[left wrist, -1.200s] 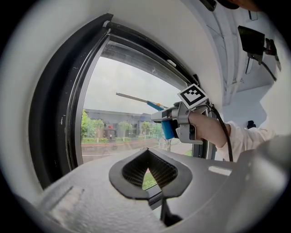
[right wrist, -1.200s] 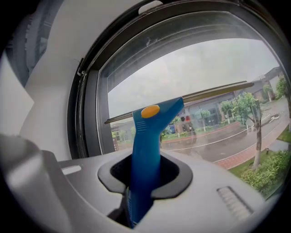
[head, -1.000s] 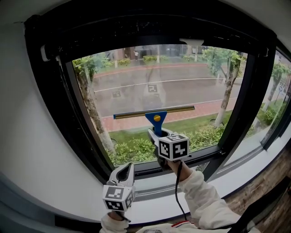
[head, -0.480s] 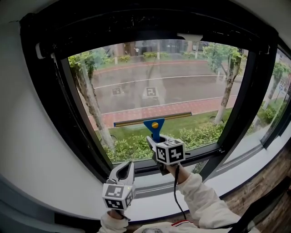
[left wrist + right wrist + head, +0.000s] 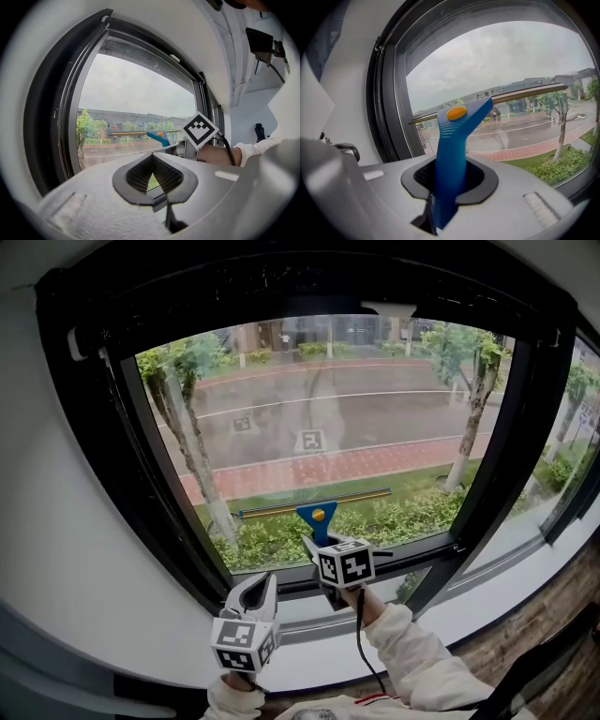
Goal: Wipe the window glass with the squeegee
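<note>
A large window with a thick black frame (image 5: 122,474) was set in a white wall (image 5: 56,549). Its glass pane (image 5: 328,399) looked out on a grey road with white lines, a red brick footpath, green hedges and a few slim trees. Faint reflections of two square black-and-white markers (image 5: 309,440) hung in the glass over the road.

The right gripper (image 5: 322,542), a grey two-jaw tool carrying a cube with black-and-white square markers (image 5: 344,565), was raised in front of the bottom of the pane. In the right gripper view its jaws (image 5: 450,180) were clamped on the ribbed blue plastic handle of the squeegee (image 5: 452,150), which stood up out of them. The handle had an orange oval button near its top. The squeegee's long brass-coloured blade bar (image 5: 314,502) ran almost level across the lower part of the glass, just above the hedges, and appeared to lie against the pane. A white sleeve (image 5: 412,652) and a black cable (image 5: 361,634) trailed back from that gripper.

The left gripper (image 5: 257,589) was held lower and nearer the person, below the sill and well apart from the squeegee, with its own marker cube (image 5: 242,645) behind the jaws. In the left gripper view its ribbed jaws (image 5: 153,174) were drawn together at the tips with nothing between them. Beyond them the blue squeegee (image 5: 158,136) and the right gripper's marker cube (image 5: 200,130) showed against the window.
</note>
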Demonstrator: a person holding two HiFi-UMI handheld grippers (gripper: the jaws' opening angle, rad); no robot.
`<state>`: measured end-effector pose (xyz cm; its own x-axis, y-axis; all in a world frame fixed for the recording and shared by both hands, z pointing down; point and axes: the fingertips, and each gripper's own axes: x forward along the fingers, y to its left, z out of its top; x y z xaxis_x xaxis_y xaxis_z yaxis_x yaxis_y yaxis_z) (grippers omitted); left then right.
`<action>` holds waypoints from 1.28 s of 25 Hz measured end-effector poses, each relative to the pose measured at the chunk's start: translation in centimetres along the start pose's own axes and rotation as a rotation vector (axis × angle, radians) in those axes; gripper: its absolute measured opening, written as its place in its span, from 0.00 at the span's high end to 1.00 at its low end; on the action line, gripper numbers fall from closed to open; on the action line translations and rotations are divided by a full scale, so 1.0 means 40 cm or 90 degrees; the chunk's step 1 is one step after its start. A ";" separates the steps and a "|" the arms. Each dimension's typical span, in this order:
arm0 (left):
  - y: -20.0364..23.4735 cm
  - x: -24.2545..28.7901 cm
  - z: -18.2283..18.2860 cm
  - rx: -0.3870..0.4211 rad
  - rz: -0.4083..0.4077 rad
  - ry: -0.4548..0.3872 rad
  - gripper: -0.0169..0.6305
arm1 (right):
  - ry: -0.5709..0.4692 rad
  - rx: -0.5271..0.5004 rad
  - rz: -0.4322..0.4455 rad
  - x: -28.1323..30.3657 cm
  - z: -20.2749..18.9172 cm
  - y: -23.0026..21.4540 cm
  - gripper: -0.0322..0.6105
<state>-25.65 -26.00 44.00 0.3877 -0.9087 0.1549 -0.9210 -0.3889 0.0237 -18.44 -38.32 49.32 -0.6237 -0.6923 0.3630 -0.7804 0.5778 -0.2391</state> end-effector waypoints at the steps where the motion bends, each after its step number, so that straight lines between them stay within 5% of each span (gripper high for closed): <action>1: -0.001 0.000 -0.002 0.000 0.000 0.002 0.97 | 0.004 0.003 -0.001 0.003 -0.011 -0.002 0.80; 32: -0.026 0.013 -0.058 0.007 0.018 0.048 0.97 | 0.106 0.057 -0.013 0.055 -0.272 -0.082 0.81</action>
<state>-24.59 -25.71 46.35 0.3576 -0.9052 0.2295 -0.9307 -0.3657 0.0079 -16.77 -37.04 60.72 -0.5979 -0.6183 0.5102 -0.7981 0.5187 -0.3066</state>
